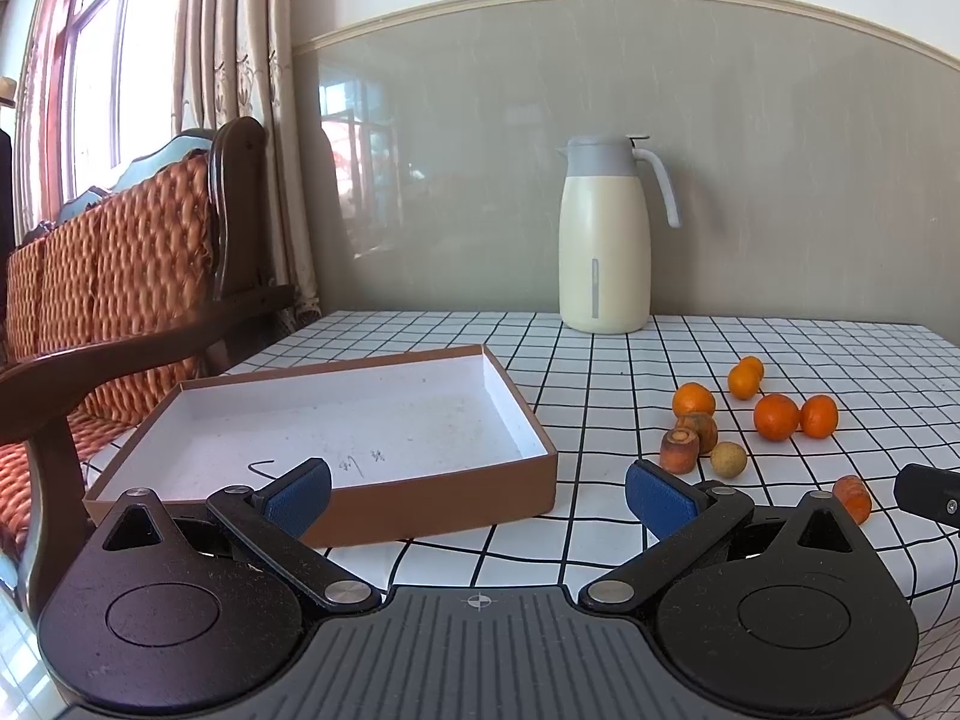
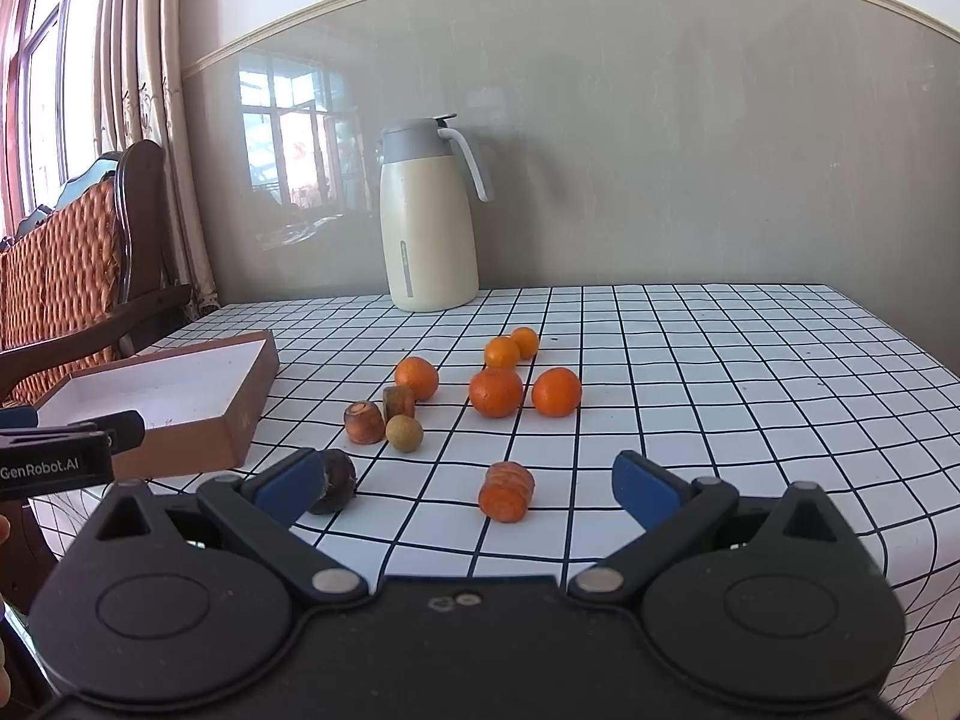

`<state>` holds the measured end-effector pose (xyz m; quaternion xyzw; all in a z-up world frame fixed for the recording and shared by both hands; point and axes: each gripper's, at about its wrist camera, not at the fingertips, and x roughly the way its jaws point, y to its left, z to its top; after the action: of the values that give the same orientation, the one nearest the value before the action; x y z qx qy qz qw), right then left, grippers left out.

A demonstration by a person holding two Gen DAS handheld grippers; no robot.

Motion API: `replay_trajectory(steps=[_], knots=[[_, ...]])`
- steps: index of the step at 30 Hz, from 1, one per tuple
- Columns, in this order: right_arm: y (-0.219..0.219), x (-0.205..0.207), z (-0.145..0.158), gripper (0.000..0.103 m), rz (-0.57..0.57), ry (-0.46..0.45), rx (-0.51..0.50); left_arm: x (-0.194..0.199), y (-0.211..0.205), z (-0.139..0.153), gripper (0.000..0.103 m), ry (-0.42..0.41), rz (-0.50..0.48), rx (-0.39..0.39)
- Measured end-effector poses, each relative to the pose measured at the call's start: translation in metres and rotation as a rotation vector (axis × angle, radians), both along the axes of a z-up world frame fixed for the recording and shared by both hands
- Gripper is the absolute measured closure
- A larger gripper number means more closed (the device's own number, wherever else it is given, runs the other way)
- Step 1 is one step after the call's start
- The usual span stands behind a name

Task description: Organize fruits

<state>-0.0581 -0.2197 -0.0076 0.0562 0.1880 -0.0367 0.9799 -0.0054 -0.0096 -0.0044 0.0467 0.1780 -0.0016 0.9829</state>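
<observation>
Two matching handheld grippers, black frames with blue pads.

Left gripper (image 1: 480, 495): matte black body, ribbed grey centre plate with a small crosshair mark, round discs either side, triangular cut-outs, silver pivot screws, blue textured pads (image 1: 300, 495). Right gripper (image 2: 465, 483): same black linkage, discs and silver screws, smooth centre plate with two small round marks, blue pads (image 2: 645, 489). In the right view the left gripper's side carries white "GenRobot.AI" lettering on black.
</observation>
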Motion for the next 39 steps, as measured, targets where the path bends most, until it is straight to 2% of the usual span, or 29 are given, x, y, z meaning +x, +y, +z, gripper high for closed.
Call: replay_trajectory(steps=[39], knots=[[0.0, -0.003, 0.0011, 0.006, 0.007, -0.008, 0.002, 0.0, -0.0038, 0.0, 0.0, -0.001, -0.007, 0.011]])
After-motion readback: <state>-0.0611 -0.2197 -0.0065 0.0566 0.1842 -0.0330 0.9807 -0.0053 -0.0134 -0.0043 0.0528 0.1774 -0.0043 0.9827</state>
